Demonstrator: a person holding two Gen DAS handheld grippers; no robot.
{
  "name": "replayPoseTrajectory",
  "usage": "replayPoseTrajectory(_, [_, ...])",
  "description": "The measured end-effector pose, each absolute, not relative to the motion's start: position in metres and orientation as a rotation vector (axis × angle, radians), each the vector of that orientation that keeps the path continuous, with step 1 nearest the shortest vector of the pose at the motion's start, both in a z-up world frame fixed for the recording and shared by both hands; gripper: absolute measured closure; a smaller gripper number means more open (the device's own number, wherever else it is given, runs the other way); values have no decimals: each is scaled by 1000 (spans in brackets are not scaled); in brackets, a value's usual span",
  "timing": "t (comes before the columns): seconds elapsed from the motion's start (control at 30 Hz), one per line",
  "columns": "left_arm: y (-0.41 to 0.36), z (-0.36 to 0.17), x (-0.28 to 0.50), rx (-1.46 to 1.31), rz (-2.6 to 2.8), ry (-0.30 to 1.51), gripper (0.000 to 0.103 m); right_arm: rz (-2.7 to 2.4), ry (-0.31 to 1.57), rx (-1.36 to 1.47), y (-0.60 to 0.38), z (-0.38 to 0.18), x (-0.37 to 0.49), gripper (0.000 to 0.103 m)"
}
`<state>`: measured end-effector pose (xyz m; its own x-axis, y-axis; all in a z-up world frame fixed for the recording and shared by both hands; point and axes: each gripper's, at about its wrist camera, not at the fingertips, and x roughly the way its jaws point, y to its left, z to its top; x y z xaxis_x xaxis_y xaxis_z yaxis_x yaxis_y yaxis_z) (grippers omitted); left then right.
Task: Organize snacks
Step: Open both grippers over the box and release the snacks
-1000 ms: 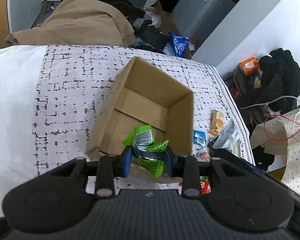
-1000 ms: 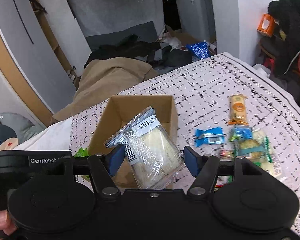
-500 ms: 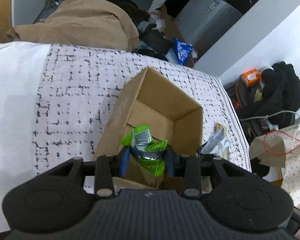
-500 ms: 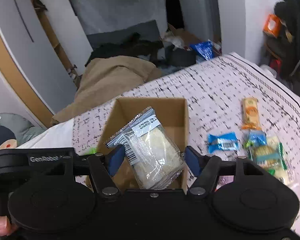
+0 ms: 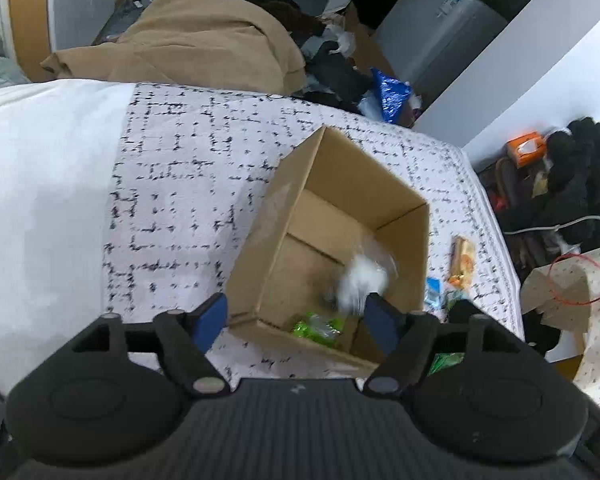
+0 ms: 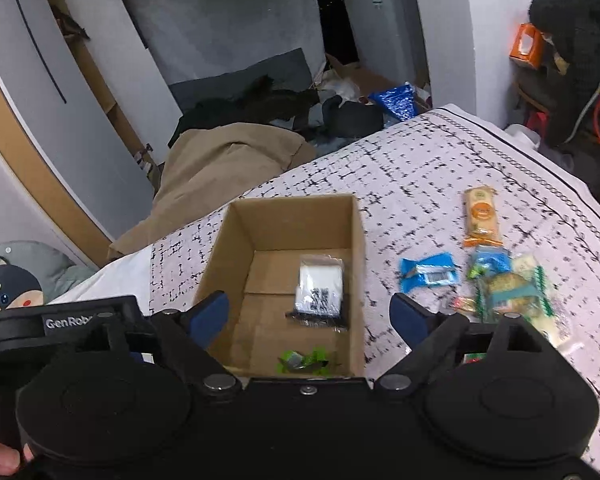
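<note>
An open cardboard box (image 5: 364, 184) (image 6: 287, 208) stands on the patterned bedspread. Inside it lie a green snack packet (image 5: 316, 328) (image 6: 304, 360) near the front wall and a clear packet with a white sandwich (image 6: 320, 288), which looks blurred in the left wrist view (image 5: 364, 280). My left gripper (image 5: 295, 318) is open and empty above the box's near edge. My right gripper (image 6: 310, 314) is open and empty above the box. Loose snacks lie to the right of the box: a blue packet (image 6: 430, 272), an orange-labelled bar (image 6: 482, 216) (image 5: 462, 258), and a pile of packets (image 6: 508, 288).
The left gripper's body (image 6: 59, 324) shows at the left in the right wrist view. A white pillow (image 5: 39, 200) lies left of the box. A tan blanket (image 5: 187, 44) and clutter sit on the floor beyond the bed. The bed's right edge (image 6: 540, 164) is close to the snacks.
Both grippers have opened. The green packet has dropped from the left gripper into the box, and the sandwich packet has dropped from the right gripper into the box.
</note>
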<state>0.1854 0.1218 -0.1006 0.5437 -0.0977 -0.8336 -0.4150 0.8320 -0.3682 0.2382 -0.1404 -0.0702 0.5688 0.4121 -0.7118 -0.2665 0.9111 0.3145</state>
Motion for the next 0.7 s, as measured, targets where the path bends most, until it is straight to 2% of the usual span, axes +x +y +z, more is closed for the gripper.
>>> replayPoseTrajectory(0.1, [116, -95, 179, -569, 196, 976, 21, 385, 878, 185, -153, -68, 231, 11])
replayPoseTrajectory(0.27, [101, -84, 169, -534, 194, 950, 6, 365, 870, 210, -176, -65, 220, 4])
replayPoseTrajectory(0.37, [91, -78, 163, -510, 174, 934, 0, 350, 867, 225, -190, -63, 214, 3])
replayPoseTrajectory(0.7, [60, -65, 148, -476, 119, 913, 0, 307, 851, 235, -228, -61, 197, 0])
